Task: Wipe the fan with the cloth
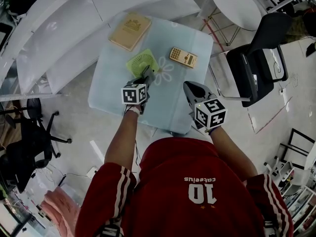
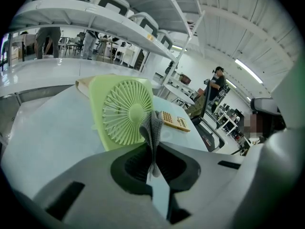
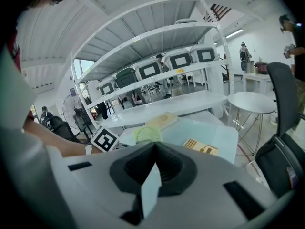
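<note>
My left claw (image 2: 153, 144) pinches a grey cloth (image 2: 152, 128), clear only in its own view, just near of the pale green square fan (image 1: 141, 62) on the pale blue desk (image 1: 111, 90). My right claw (image 3: 153, 147) is closed and empty.

One table (image 1: 106, 90) carries three things: one fan (image 1: 141, 62) near its middle, one calculator (image 1: 183, 57) toward the far right corner, and one book (image 1: 130, 30) at the far left corner. There is one cloth (image 2: 153, 132), grey, just at the fan's near side. The tongs number two: the left tongs (image 1: 146, 77) and the right tongs (image 1: 189, 89), both over the near half. Two black chairs stand off the table, one (image 1: 261, 58) past its right edge and one (image 1: 29, 142) past its left. One round table (image 1: 236, 5) stands beyond the far right corner.
</note>
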### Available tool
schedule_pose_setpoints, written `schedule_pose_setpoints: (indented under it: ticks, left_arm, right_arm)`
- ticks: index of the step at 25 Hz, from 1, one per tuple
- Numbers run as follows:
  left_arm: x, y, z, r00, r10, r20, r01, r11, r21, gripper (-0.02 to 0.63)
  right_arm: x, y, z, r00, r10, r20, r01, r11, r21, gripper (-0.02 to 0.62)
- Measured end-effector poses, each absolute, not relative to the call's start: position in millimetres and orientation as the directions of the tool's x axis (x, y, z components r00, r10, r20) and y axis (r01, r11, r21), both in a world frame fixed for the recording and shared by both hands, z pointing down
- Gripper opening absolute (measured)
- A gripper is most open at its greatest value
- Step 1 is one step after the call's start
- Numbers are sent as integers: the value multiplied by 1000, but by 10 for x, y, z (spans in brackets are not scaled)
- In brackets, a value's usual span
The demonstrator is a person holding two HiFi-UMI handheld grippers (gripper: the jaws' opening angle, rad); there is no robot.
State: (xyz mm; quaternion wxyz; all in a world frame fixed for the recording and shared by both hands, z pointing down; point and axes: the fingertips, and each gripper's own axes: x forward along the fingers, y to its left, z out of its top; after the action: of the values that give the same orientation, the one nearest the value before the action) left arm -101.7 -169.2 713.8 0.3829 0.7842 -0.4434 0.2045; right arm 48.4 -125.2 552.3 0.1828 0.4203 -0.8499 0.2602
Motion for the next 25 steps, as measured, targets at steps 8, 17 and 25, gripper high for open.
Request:
schedule_pose_setpoints:
  ticks: [8, 17, 25]
  left_arm:
    - [-855, -1815, 7221, 534, -527, 661, -845, -302, 442, 28]
    - [-689, -1907, 7334, 543, -511, 666, -839, -294, 458, 28]
    - [-647, -1999, 7425, 534, -513, 672, -844, -274, 461, 28]
  right_arm:
    - [608, -1319, 5703, -570, -604, 557, -817, 489, -307, 3]
    - [697, -1401, 5869, -569, -584, 579, -818, 475, -325, 3]
    - [779, -1408, 5978, -569, -565, 598, -817, 472, -332, 3]
